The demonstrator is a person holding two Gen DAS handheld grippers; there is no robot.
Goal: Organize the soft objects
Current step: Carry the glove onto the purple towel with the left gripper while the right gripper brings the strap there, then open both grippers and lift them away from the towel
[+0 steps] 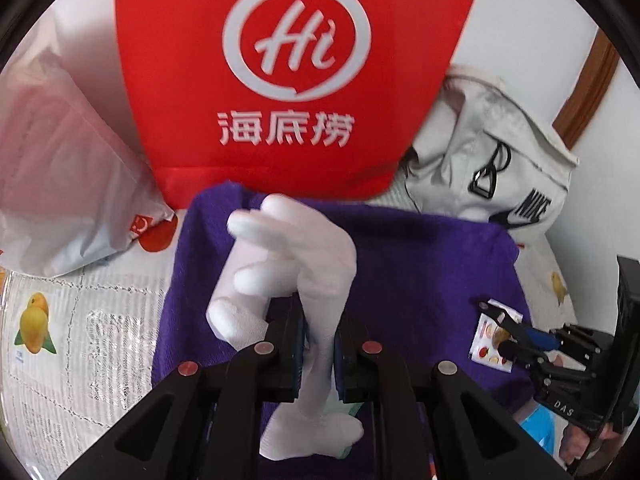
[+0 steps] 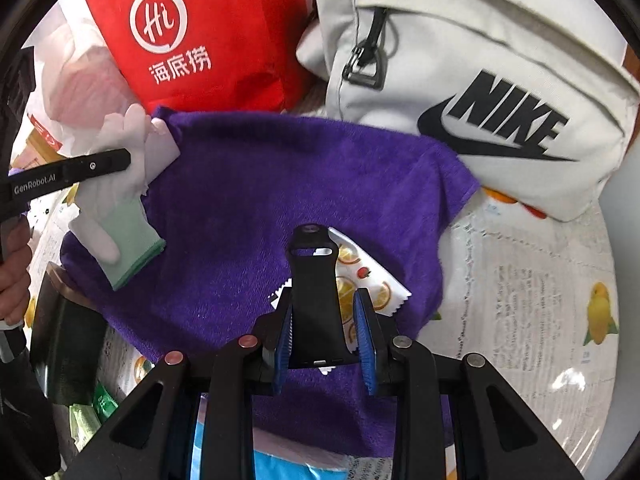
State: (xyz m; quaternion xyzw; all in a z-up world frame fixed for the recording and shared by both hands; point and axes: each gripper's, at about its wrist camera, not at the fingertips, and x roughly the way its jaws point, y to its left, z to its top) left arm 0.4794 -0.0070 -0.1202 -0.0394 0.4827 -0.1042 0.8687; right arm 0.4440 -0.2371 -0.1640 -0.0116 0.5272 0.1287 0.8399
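Observation:
A purple towel (image 1: 420, 264) lies spread on the table; it also shows in the right wrist view (image 2: 256, 200). My left gripper (image 1: 320, 340) is shut on a white glove (image 1: 280, 256) with a green cuff, held above the towel's left part; the glove also shows in the right wrist view (image 2: 120, 208). My right gripper (image 2: 324, 320) is shut on a black watch strap (image 2: 316, 300) above a fruit-print sachet (image 2: 368, 280) on the towel. The right gripper (image 1: 520, 332) shows at right in the left wrist view.
A red Haidilao bag (image 1: 296, 72) stands behind the towel. A grey Nike backpack (image 2: 480, 80) lies at back right. A white plastic bag (image 1: 60, 168) sits at back left. The tablecloth (image 2: 540, 300) has a lemon print.

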